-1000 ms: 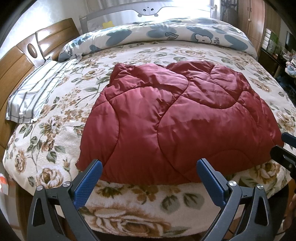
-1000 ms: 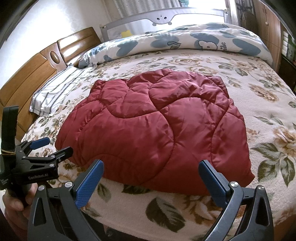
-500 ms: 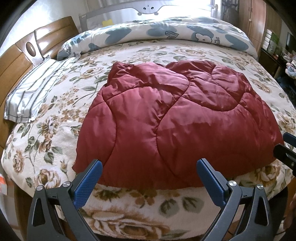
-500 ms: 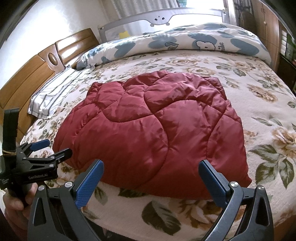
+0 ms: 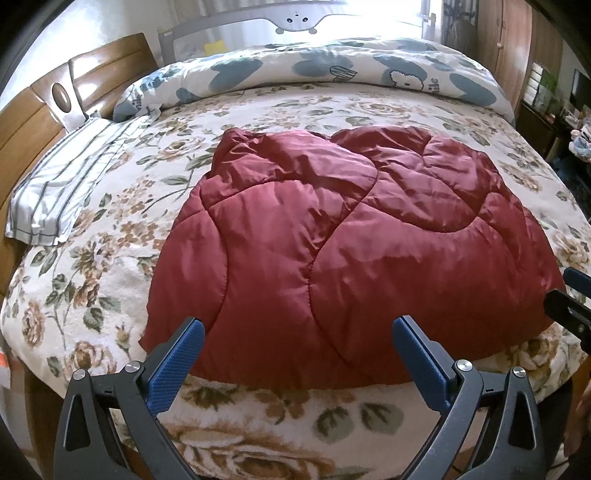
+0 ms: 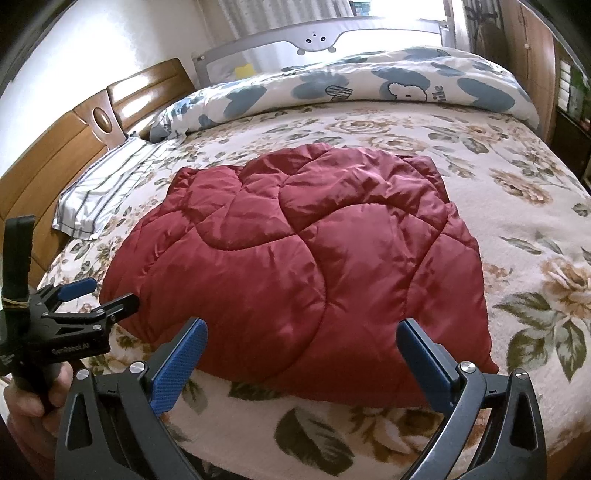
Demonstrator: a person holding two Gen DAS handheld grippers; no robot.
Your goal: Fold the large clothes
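Note:
A dark red quilted padded garment (image 5: 332,251) lies folded in a rounded heap on the floral bed cover (image 5: 92,258), near the front edge of the bed; it also shows in the right wrist view (image 6: 295,266). My left gripper (image 5: 297,354) is open and empty, just short of the garment's near hem, and it shows from the side in the right wrist view (image 6: 96,299). My right gripper (image 6: 301,356) is open and empty in front of the garment's near right part. Its fingertips (image 5: 570,299) show at the right edge of the left wrist view.
A striped pillow (image 5: 70,192) lies at the left by the wooden headboard (image 5: 33,110). A rolled blue-and-white duvet (image 5: 332,74) runs along the far side under a grey bed rail (image 5: 295,14). Wooden cabinets (image 5: 524,55) stand at the right.
Both grippers have moved a little closer to the garment's near edge. Both stay open, and the garment has not moved.

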